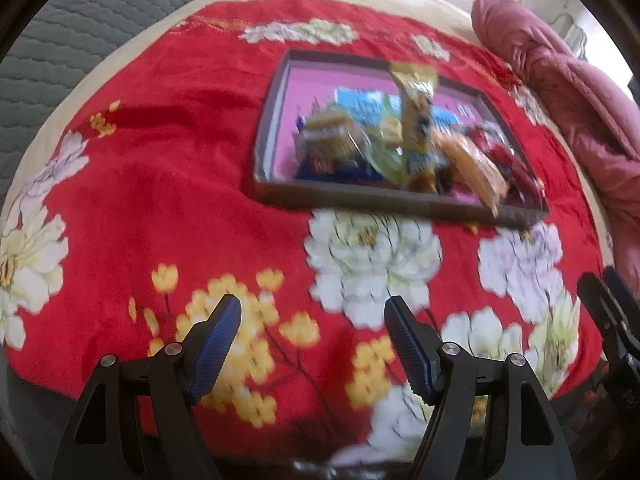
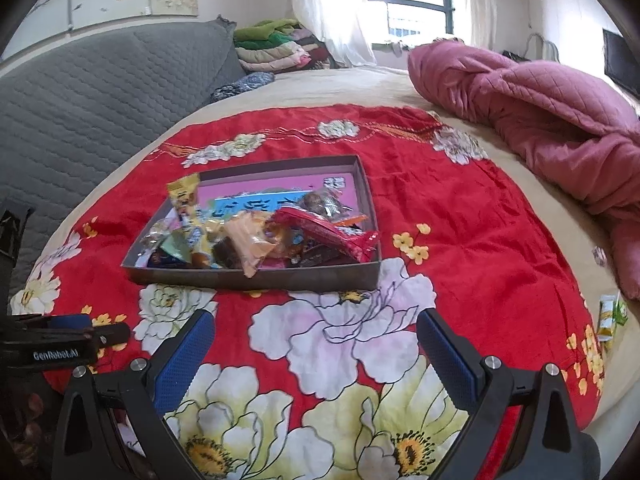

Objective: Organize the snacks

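Observation:
A shallow grey box (image 1: pixel 360 199) with a pink inside sits on the red flowered cloth (image 1: pixel 160 184); it also shows in the right wrist view (image 2: pixel 256 278). A heap of snack packets (image 1: pixel 404 148) fills its near half, among them a yellow packet (image 2: pixel 185 196), an orange packet (image 2: pixel 250 246) and a red packet (image 2: pixel 328 236). My left gripper (image 1: pixel 314 314) is open and empty, well short of the box. My right gripper (image 2: pixel 316 330) is open and empty, just in front of the box. A small green and yellow packet (image 2: pixel 610 314) lies at the cloth's right edge.
A pink quilt (image 2: pixel 532 120) is bunched at the right of the bed. A grey quilted headboard (image 2: pixel 92 92) runs along the left. Folded clothes (image 2: pixel 276 46) are stacked at the far end by the window. The other gripper shows at the edges (image 2: pixel 60 340) (image 1: pixel 612 312).

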The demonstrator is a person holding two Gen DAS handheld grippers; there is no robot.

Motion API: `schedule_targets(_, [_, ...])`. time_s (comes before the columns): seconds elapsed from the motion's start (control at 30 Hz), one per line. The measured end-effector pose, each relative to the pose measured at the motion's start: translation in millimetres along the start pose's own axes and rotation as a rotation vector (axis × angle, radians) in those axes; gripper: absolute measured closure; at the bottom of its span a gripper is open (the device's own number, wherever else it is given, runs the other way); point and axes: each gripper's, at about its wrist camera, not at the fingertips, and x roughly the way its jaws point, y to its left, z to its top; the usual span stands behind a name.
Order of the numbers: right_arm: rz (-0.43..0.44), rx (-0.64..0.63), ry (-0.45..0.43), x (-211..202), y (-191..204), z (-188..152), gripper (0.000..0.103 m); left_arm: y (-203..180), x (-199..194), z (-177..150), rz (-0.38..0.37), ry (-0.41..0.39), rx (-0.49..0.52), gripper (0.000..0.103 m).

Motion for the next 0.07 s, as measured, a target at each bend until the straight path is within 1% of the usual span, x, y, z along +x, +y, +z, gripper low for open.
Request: schedule_targets(0.07, [-0.013, 0.03, 0.005, 6.7, -11.7, 2.6, 0.002, 13.5, 0.6, 11.2, 0.027, -0.031, -0.023, 0.027])
